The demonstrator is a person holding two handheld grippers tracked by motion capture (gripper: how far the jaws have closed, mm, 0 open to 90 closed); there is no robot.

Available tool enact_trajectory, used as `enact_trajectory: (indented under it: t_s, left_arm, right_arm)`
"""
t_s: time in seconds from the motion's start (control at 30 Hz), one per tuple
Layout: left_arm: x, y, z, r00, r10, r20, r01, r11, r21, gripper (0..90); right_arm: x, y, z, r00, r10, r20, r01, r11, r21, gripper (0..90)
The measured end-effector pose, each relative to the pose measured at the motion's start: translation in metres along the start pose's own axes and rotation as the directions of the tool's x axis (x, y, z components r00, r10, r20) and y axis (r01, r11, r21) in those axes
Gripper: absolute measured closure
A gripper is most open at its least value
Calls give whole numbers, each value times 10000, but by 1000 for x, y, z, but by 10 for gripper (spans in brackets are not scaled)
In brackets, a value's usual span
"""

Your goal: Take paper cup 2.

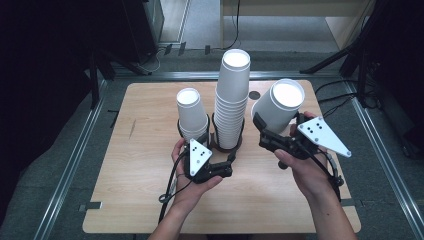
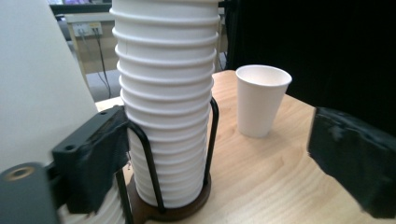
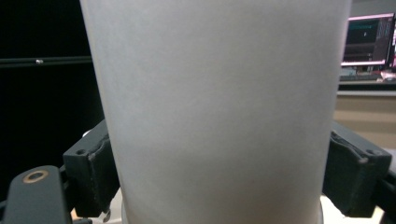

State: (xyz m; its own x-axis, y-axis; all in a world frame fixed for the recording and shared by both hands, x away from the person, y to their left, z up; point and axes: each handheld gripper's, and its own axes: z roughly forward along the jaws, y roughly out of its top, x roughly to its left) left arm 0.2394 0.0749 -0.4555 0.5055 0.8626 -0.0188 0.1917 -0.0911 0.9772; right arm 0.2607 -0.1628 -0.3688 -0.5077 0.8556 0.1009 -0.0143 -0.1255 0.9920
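A tall stack of white paper cups (image 1: 232,100) stands in a black wire holder (image 1: 226,146) at the table's middle. A shorter cup stack (image 1: 192,114) stands in a second holder just to its left. My left gripper (image 1: 222,159) is low between the two holders, open, with the tall stack (image 2: 166,107) straight ahead of its wide jaws (image 2: 224,163). A single white cup (image 1: 280,106) is tilted right of the tall stack, and my right gripper (image 1: 277,126) is shut on its lower part. That cup (image 3: 219,107) sits between both pads.
The wooden table (image 1: 150,165) has metal rails along its sides. A small dark disc (image 1: 254,95) lies behind the held cup. In the left gripper view a single cup (image 2: 261,100) is seen to the right. A lit monitor (image 3: 369,42) glows far off.
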Motion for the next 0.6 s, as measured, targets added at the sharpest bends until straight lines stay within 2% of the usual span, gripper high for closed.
enact_trajectory:
  t_s: [0.03,0.23,0.33,0.4,0.53,0.6]
  left_arm:
    - [1,-1,-2,10000,-78,48,78,10000,-5,16]
    - [6,-6,-12,9995,-294,106,293,9995,81,15]
    - [7,-9,-16,9995,-285,143,283,9995,140,15]
    - [8,-10,-18,9996,-225,177,222,9996,166,15]
    - [10,-12,-17,9989,-414,196,410,9989,244,15]
    - [8,-13,-17,9992,-285,274,276,9990,342,15]
  right_arm:
    - [1,-4,-1,10000,27,70,-28,10000,48,129]
    - [4,-27,-5,9998,199,82,-201,9994,275,129]
    - [4,-36,-6,9997,202,138,-208,9988,443,129]
    - [4,-43,-8,9997,133,201,-144,9986,516,129]
    - [3,-59,-13,9995,23,327,-49,9969,790,129]
    - [3,-67,-16,9993,-77,361,44,9958,917,129]
